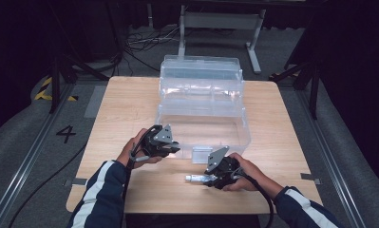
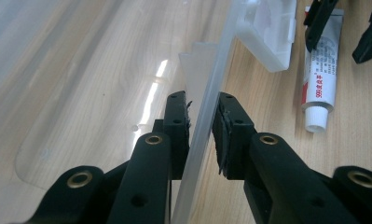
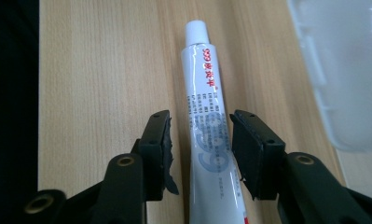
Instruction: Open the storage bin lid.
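Tongs: two; one tube (image 3: 207, 126), one clear box (image 1: 201, 102), one table (image 1: 125, 109).

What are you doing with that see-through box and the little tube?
A person at a wooden table works with a black two-jaw gripper in each hand. The left gripper pinches the front wall of a clear plastic box, whose lid stands open at the back. The right gripper has its jaws open on either side of a small white tube with red lettering, which lies flat on the table just in front of the box. The pads do not squeeze the tube yet.
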Available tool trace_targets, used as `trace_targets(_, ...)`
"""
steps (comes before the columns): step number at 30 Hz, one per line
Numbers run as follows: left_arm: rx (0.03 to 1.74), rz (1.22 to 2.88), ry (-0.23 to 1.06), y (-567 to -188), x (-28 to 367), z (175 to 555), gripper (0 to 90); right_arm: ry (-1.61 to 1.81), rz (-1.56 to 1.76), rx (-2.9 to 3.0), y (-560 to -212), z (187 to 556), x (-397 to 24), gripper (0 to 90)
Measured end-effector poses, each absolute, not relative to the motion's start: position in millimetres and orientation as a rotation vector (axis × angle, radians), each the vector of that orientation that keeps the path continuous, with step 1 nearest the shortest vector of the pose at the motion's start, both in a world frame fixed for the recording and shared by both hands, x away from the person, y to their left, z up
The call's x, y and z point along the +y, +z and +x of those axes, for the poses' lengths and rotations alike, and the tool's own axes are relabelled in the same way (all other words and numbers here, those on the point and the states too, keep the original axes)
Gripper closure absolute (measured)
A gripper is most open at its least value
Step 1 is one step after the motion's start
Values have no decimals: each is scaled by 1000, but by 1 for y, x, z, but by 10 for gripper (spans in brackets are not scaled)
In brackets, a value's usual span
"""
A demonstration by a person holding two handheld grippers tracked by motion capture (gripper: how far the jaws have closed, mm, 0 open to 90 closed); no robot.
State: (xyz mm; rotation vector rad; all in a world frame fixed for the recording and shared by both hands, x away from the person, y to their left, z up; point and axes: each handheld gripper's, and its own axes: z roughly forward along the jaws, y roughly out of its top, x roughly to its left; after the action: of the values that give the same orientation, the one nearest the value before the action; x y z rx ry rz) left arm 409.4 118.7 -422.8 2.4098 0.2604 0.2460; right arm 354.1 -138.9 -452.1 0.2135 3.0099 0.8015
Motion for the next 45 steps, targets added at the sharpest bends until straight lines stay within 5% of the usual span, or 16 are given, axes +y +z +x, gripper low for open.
trace_targets(12, 266, 2414, 247, -423, 118, 409, 763, 660, 220, 3063, -460, 356, -111, 551)
trace_targets(18, 270, 2417, 259, -422, 118, 408, 752, 641, 209, 3073, -459, 359, -108, 622)
trace_targets(24, 291, 2410, 272, -421, 118, 409, 701, 599, 216, 3091, -457, 362, -106, 697)
trace_targets(45, 341, 2315, 378, -398, 127, 396, 425, 563, 195, 3086, -452, 359, -119, 711)
